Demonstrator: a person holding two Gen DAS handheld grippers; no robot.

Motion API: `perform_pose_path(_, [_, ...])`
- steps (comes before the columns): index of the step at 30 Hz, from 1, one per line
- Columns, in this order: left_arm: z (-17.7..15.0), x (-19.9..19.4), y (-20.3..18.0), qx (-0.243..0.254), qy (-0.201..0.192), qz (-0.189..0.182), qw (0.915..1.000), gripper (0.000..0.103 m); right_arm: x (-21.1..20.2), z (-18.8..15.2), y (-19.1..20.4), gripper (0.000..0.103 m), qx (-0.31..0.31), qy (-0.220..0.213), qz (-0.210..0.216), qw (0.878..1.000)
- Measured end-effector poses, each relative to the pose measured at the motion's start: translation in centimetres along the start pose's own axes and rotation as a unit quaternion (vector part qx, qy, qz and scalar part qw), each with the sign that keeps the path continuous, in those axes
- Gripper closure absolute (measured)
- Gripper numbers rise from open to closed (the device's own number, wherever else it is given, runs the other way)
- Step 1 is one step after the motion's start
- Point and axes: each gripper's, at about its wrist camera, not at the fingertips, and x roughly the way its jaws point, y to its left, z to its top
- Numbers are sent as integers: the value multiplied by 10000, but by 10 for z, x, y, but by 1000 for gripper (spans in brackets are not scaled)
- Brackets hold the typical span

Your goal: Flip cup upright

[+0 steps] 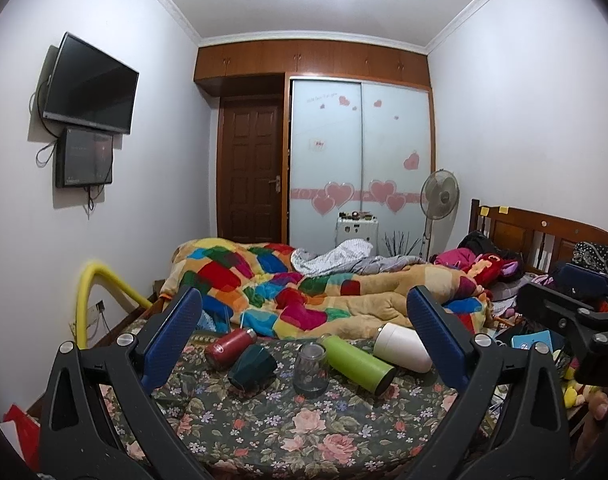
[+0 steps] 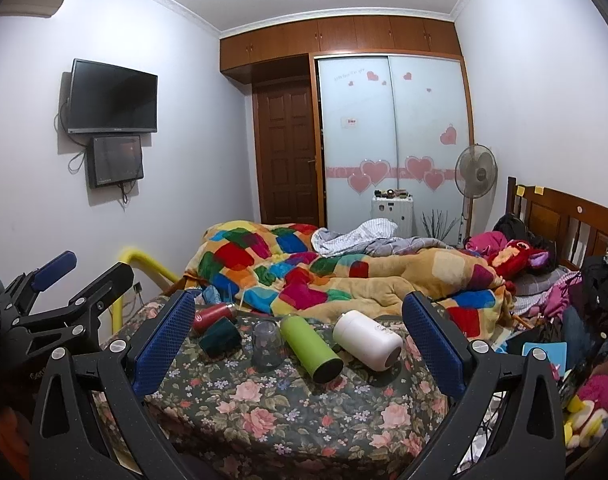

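Observation:
Several cups and bottles lie on the floral bedsheet (image 1: 288, 436). A clear glass cup (image 1: 311, 368) stands mouth down; it also shows in the right wrist view (image 2: 267, 346). A dark green cup (image 1: 251, 367) (image 2: 220, 338) lies on its side. A red bottle (image 1: 230, 347) (image 2: 212, 315), a lime green bottle (image 1: 357, 364) (image 2: 311, 348) and a white bottle (image 1: 401, 347) (image 2: 367, 339) lie on their sides. My left gripper (image 1: 304, 332) is open and empty, held short of them. My right gripper (image 2: 300, 332) is open and empty too.
A colourful patchwork quilt (image 1: 304, 292) is bunched up behind the cups. Toys, clothes and a blue box (image 1: 531, 339) clutter the right side by the wooden headboard (image 1: 543, 232). A yellow rail (image 1: 104, 280) stands at the left bed edge.

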Motion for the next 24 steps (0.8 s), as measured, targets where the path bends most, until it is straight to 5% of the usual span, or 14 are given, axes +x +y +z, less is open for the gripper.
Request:
perform_pose_path(5, [-14,38,14,-164,432,78,9989,0,15,-6,-8,0,37,181,-30,9998])
perform_pose_path(10, [-49,105,39,-228,1259,271,9914,0,36,-13,-16,0,65,415,-99,9991])
perform_pose_path(16, [-110,203,69,-183,2662,34,9637,0,62,-23,-27,0,143,773,-197,9967])
perform_pose_path(24, [-158,286,95,55,3439,55,9390,6,102,-38,-39,0,198,1276,-290,9912])
